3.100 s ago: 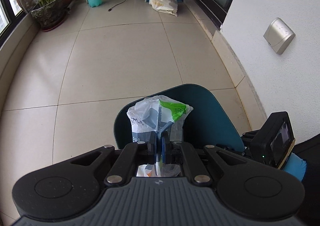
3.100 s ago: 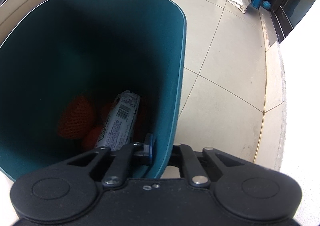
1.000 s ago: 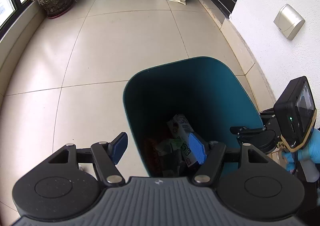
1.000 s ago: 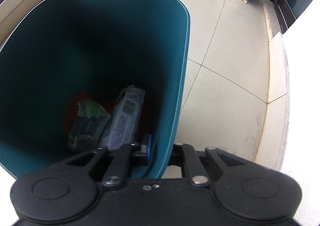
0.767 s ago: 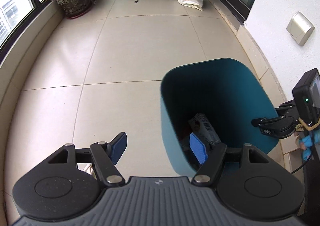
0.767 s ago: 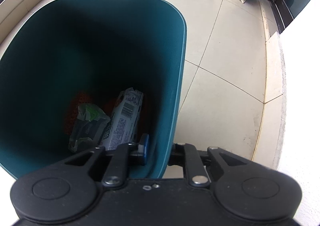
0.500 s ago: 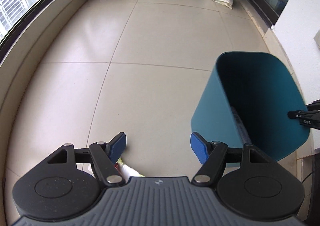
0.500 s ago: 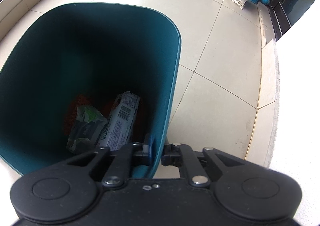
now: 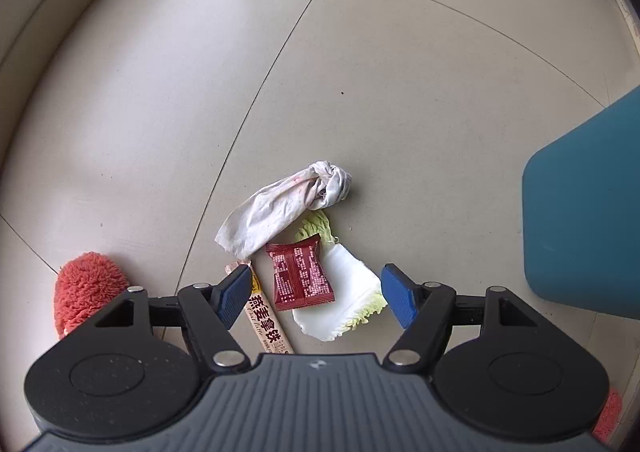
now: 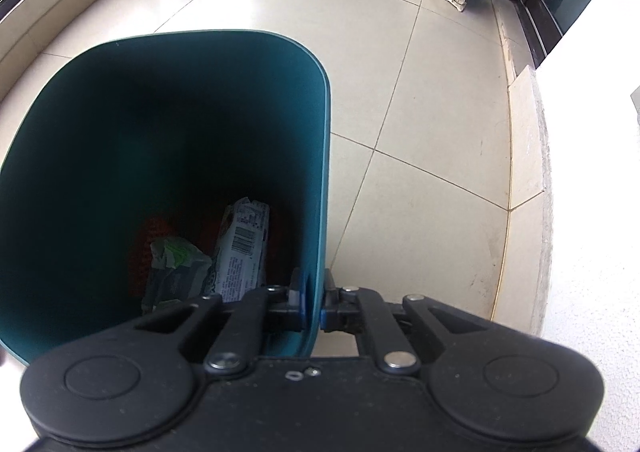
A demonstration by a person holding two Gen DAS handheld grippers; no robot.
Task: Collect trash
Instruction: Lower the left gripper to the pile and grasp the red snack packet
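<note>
My left gripper [image 9: 316, 298] points down at the floor with its jaws wide apart and nothing pinched, straddling a red packet [image 9: 301, 278] that lies on a cabbage leaf [image 9: 344, 304]; a crumpled tissue [image 9: 284, 212] lies just beyond the packet and the bin [image 9: 588, 212] stands off to its right. My right gripper [image 10: 314, 302] is clamped on the bin's [image 10: 320, 180] wall, with wrappers [image 10: 240, 252] lying inside at the bottom.
</note>
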